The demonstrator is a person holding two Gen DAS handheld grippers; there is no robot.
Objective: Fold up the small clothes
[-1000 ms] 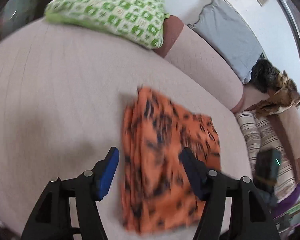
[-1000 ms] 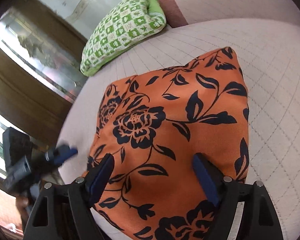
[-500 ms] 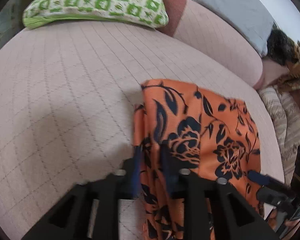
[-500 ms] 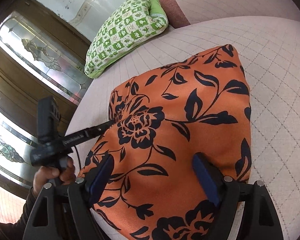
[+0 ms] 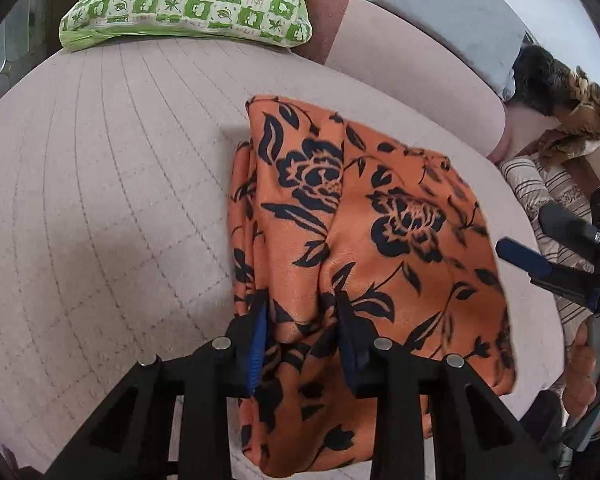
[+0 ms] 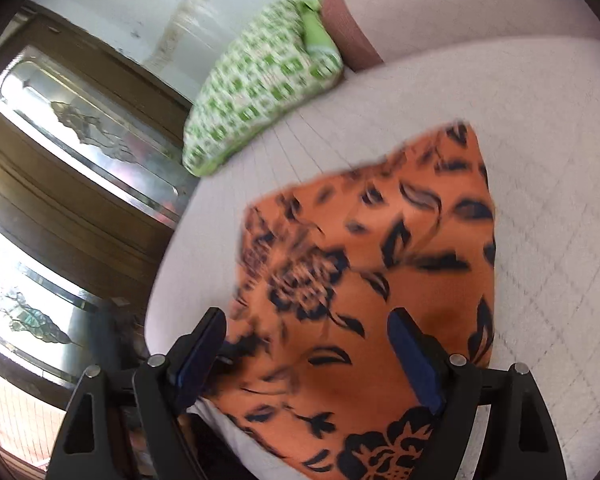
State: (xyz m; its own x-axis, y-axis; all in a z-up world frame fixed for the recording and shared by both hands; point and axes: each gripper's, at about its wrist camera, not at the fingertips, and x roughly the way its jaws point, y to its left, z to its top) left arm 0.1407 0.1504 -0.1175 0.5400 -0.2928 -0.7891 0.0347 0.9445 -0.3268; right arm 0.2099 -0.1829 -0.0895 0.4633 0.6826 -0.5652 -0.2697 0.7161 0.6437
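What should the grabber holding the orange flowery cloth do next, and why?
Probably lift a little and carry that edge across. The left gripper has its blue pads pinched on a bunched fold of the orange cloth, which lies only partly folded on the pink cushion. The right gripper is open above the cloth, gripping nothing, so the left one has to do the pulling.

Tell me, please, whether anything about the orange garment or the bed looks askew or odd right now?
Only the orange floral garment: it lies crooked on the quilted bed, its left edge bunched into ridges, with a fold pinched up in the left tool. The right tool hangs open above it. No damage or spill shows.
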